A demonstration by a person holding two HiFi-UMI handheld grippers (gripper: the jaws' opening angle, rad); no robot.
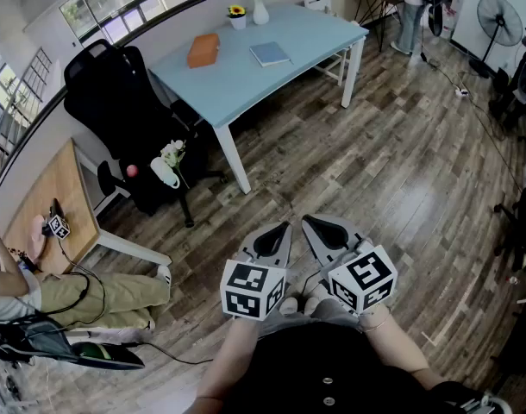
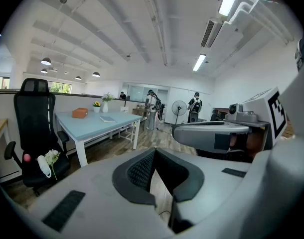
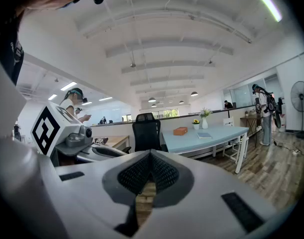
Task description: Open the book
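Your left gripper [image 1: 284, 226] and right gripper [image 1: 307, 221] were closed and empty, while the far book [image 1: 270, 54] seemed light, best caught at its cover edge.

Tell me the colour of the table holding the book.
The table has a light blue top and white legs, clearest in the head view.

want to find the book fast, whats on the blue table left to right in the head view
orange box → sunflower → book
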